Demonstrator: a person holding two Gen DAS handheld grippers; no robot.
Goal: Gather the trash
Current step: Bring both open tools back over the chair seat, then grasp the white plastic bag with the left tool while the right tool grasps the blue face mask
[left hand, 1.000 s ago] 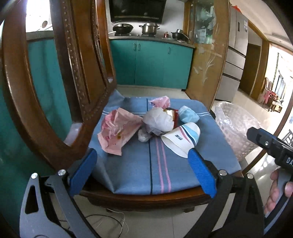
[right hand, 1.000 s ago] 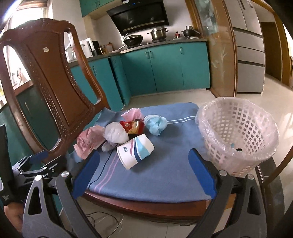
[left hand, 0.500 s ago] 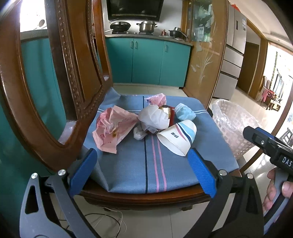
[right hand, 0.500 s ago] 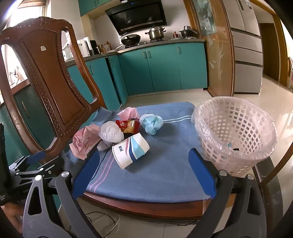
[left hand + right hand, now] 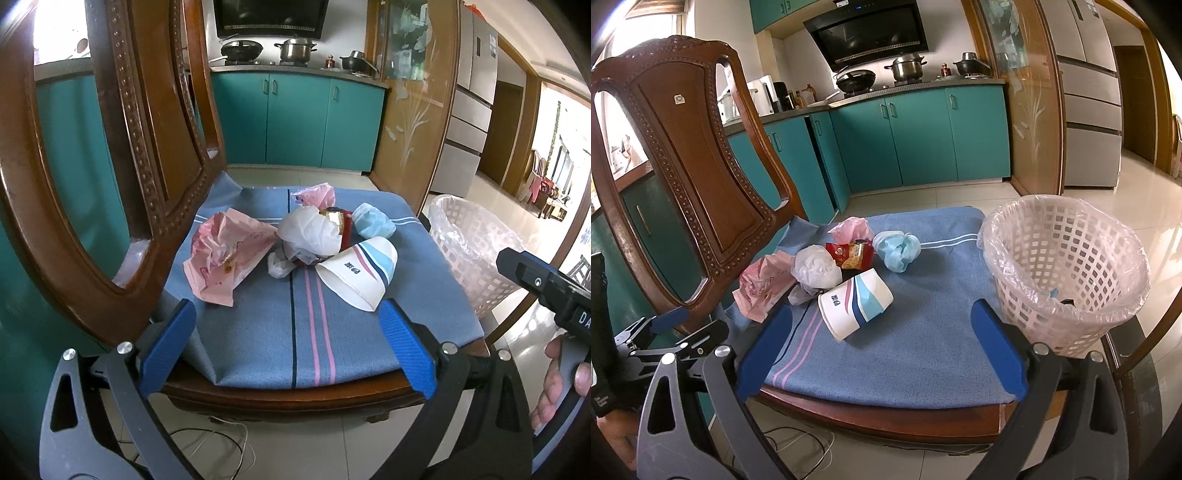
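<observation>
Trash lies on a blue seat cushion (image 5: 295, 332) of a wooden chair: a tipped paper cup (image 5: 360, 275) (image 5: 855, 302), a pink crumpled bag (image 5: 225, 254) (image 5: 759, 286), a white crumpled bag (image 5: 310, 232) (image 5: 816, 267), a red snack wrapper (image 5: 851, 254), a blue mask wad (image 5: 373, 221) (image 5: 897, 249) and a small pink bag (image 5: 316, 194) (image 5: 851, 227). My left gripper (image 5: 288, 347) is open and empty before the cushion's front edge. My right gripper (image 5: 881, 343) is open and empty, just short of the cup. A white lined basket (image 5: 1067, 266) (image 5: 469, 240) stands at the cushion's right.
The carved chair back (image 5: 122, 155) (image 5: 687, 162) rises on the left. Teal kitchen cabinets (image 5: 923, 140) and a fridge (image 5: 1089, 92) stand behind. Thin cables (image 5: 207, 443) lie on the tiled floor under the seat. The right gripper's body (image 5: 546, 288) shows at the left view's right edge.
Both grippers have drawn slightly lower and a little nearer the seat's front edge; the trash sits slightly higher in view. Jaws stay open. Nothing on the cushion has moved.
</observation>
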